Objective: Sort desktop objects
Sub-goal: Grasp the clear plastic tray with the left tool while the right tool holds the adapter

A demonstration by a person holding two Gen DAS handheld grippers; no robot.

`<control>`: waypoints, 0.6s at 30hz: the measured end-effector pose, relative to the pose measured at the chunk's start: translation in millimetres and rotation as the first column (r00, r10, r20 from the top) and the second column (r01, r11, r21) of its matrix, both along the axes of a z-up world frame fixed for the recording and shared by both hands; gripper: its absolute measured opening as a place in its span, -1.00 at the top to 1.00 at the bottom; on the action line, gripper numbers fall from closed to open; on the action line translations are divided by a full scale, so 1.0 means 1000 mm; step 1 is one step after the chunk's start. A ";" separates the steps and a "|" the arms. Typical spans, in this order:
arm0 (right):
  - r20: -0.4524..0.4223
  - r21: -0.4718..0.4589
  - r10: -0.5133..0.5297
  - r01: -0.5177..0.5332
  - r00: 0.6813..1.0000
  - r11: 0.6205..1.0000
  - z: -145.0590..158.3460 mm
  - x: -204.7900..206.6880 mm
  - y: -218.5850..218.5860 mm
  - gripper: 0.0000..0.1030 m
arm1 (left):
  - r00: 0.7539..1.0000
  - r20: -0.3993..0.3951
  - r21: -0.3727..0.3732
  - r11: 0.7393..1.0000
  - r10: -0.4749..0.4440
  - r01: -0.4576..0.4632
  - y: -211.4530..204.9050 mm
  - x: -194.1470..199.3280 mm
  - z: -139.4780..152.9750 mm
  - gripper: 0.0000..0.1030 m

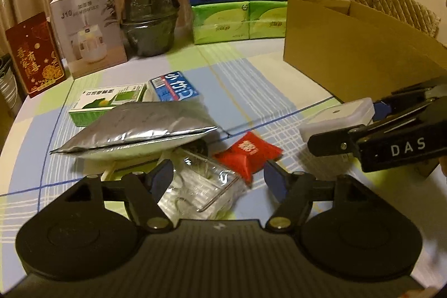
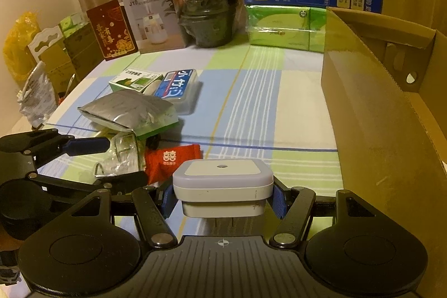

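Gripping white plug (image 2: 222, 187) (gripper (image 1: 335, 136) "DAS")

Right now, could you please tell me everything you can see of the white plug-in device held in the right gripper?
The white device is a square, rounded-corner plastic block in two tiers: a wider top with a pale face and a small dark round dot at its centre, and a narrower base. Two metal prongs stick out underneath. It sits level, lifted above the tablecloth, clamped from both sides between the blue pads of the right gripper, beside the cardboard box.
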State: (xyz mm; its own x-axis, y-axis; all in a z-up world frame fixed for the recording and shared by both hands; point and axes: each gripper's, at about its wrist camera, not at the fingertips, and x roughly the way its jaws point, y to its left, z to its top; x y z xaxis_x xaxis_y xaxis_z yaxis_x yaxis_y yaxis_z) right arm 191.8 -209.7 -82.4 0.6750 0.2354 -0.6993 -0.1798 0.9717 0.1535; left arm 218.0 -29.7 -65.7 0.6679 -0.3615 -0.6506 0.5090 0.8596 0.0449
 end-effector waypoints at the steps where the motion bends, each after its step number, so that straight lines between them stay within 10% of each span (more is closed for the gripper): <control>1: 0.000 -0.001 -0.003 0.003 1.000 1.000 0.000 0.000 -0.001 -0.20 | 1.000 -0.001 -0.004 1.000 -0.004 0.004 -0.001 0.000 -0.001 -0.31; 18: 0.005 0.019 -0.033 0.033 0.999 0.999 0.003 0.005 -0.007 -0.20 | 0.984 0.018 0.029 0.984 -0.176 0.175 -0.014 -0.016 -0.012 -0.09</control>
